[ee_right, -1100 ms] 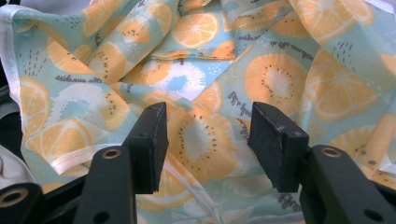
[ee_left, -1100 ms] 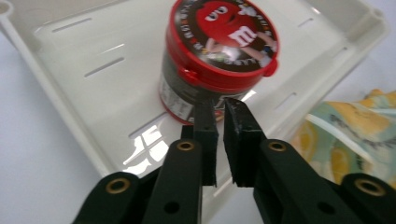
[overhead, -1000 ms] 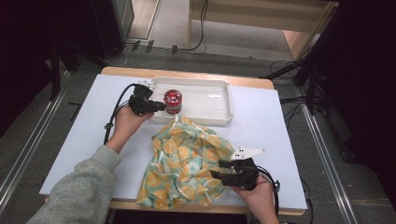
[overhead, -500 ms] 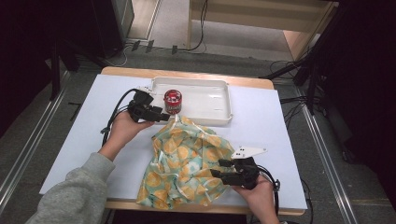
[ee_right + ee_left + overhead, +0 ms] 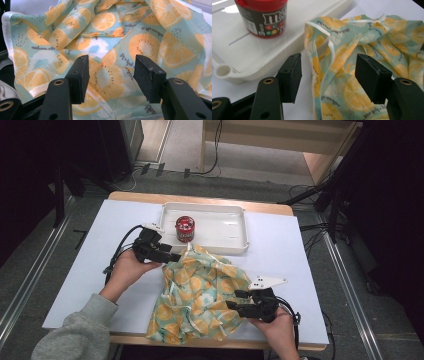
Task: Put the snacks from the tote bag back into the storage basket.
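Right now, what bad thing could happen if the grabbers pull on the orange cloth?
The cloth lies against the white tray, so a tug might drag the tray or tip the red candy jar standing in it. The left gripper is open around only a thin white hem, which could slip out. The right gripper is open too.

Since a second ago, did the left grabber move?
Yes. The left gripper slid toward the person's right, away from the table's left edge, and now sits at the orange-print cloth just below the white tray.
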{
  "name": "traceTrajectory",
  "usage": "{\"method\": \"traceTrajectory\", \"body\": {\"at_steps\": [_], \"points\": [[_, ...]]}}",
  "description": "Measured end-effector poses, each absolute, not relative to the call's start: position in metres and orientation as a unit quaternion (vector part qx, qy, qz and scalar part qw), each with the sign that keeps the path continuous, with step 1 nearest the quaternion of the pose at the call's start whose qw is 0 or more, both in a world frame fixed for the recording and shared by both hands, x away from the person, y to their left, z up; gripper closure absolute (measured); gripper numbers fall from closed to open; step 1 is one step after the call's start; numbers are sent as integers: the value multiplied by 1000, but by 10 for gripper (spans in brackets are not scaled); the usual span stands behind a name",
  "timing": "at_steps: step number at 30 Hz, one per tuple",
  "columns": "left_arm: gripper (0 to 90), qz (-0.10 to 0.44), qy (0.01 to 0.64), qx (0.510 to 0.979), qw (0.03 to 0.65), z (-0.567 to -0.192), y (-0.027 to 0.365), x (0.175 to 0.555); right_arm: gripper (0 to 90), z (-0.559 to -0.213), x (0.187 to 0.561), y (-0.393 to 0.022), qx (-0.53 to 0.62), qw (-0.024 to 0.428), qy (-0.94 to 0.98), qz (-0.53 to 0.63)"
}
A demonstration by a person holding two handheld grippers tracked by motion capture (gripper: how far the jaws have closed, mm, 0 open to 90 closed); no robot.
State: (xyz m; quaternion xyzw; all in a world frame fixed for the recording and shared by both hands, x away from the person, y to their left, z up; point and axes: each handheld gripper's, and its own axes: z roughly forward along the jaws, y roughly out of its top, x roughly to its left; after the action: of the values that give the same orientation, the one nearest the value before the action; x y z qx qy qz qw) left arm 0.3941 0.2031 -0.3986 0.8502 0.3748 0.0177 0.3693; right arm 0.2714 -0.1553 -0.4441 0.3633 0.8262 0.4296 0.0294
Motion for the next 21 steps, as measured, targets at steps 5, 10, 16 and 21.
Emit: {"method": "traceTrajectory", "body": {"at_steps": [5, 10, 16, 21], "points": [[376, 13, 374, 850, 370, -401, 205, 382, 471, -443, 272, -157, 363, 31, 825, 432], [369, 12, 368, 850, 376, -402, 209, 370, 467, -442, 272, -158, 360, 32, 825, 434], [362, 14, 364, 848, 385, -404, 214, 355, 458, -441, 273, -159, 359, 34, 825, 435], [355, 18, 365, 846, 388, -407, 219, 344, 453, -440, 275, -160, 357, 34, 825, 436]]}}
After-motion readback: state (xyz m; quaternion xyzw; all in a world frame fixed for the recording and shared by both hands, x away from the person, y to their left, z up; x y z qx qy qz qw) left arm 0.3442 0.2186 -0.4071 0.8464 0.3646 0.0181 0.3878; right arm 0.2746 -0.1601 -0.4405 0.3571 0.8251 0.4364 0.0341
